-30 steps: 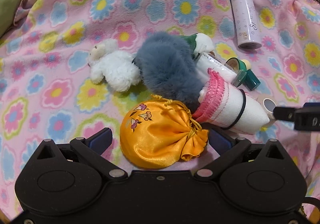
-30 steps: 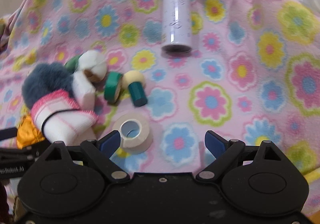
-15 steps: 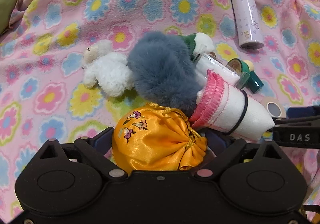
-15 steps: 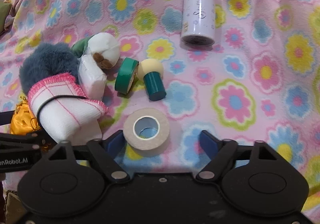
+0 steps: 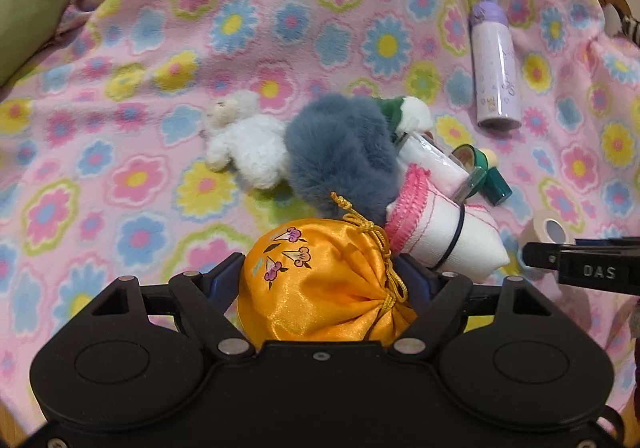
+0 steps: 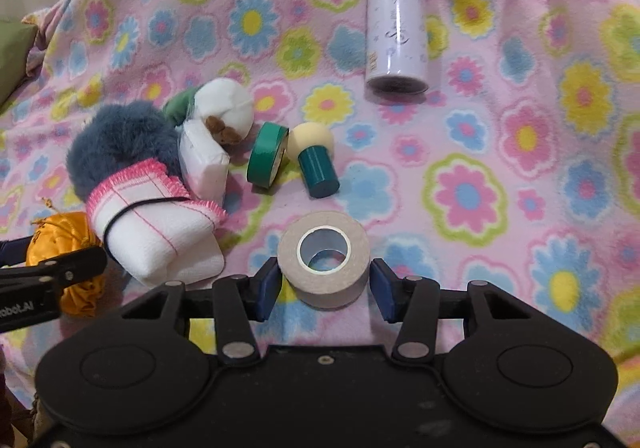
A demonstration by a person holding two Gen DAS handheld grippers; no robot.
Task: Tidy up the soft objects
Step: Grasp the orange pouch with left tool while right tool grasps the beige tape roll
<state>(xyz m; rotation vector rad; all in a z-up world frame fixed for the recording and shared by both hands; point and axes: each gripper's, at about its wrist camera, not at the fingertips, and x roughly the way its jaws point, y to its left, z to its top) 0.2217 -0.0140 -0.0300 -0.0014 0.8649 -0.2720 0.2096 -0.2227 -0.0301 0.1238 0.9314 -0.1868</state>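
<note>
On the floral blanket (image 5: 120,88), your left gripper (image 5: 320,280) pinches the orange pouch (image 5: 320,284); your right gripper (image 6: 324,288) brackets the tape roll (image 6: 324,256), unclosed. Lift next.

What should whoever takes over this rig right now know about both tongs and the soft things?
Left tongs: closed around the orange satin drawstring pouch; whether it is lifted is unclear.
Right tongs: straddling the beige tape roll, a small gap on each side, not yet clamped.
On the pink flowered fleece blanket: white plush bear, grey-blue fluffy ball and rolled white cloth with pink trim lie bunched together; the lilac bottle lies apart.
Done: pouch gripped.
Left: every soft item is unsorted.
</note>
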